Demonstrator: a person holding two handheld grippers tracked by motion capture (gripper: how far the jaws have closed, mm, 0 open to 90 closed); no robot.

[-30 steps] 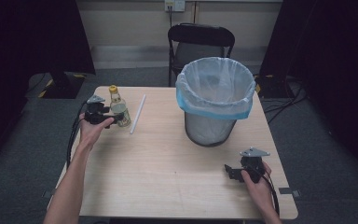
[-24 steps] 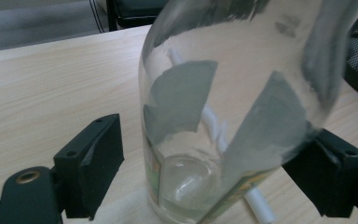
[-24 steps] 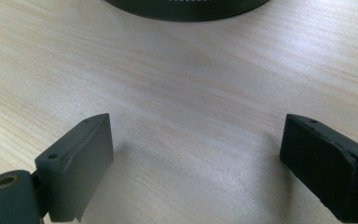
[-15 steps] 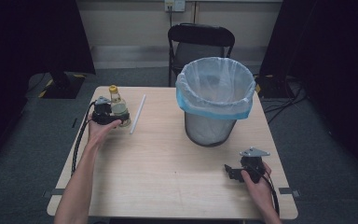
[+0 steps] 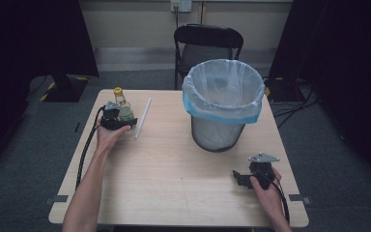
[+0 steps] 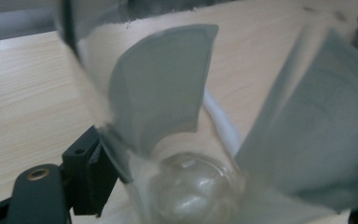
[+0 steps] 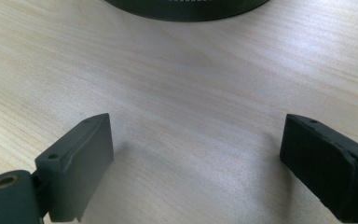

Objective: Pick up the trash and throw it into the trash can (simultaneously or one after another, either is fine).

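Left gripper (image 5: 117,117) has closed in on bottle (image 5: 122,107) since a second ago; hand now nearer far left corner of table (image 5: 174,183). Bottle upright there, yellow cap up, clear glass and torn label between jaws in left gripper view (image 6: 186,186). Contact likely, firm clamp cannot tell. White straw (image 5: 143,117) lies just beside. Right gripper (image 5: 244,178) unmoved, jaws wide, empty, resting near front right. Lined bin (image 5: 223,104) well apart; grasp stage, lift not yet begun.

No readable text, brand or number anywhere. The bottle (image 6: 186,186) carries a pale label (image 6: 163,93), peeling from the glass; its faint print is too blurred to read.
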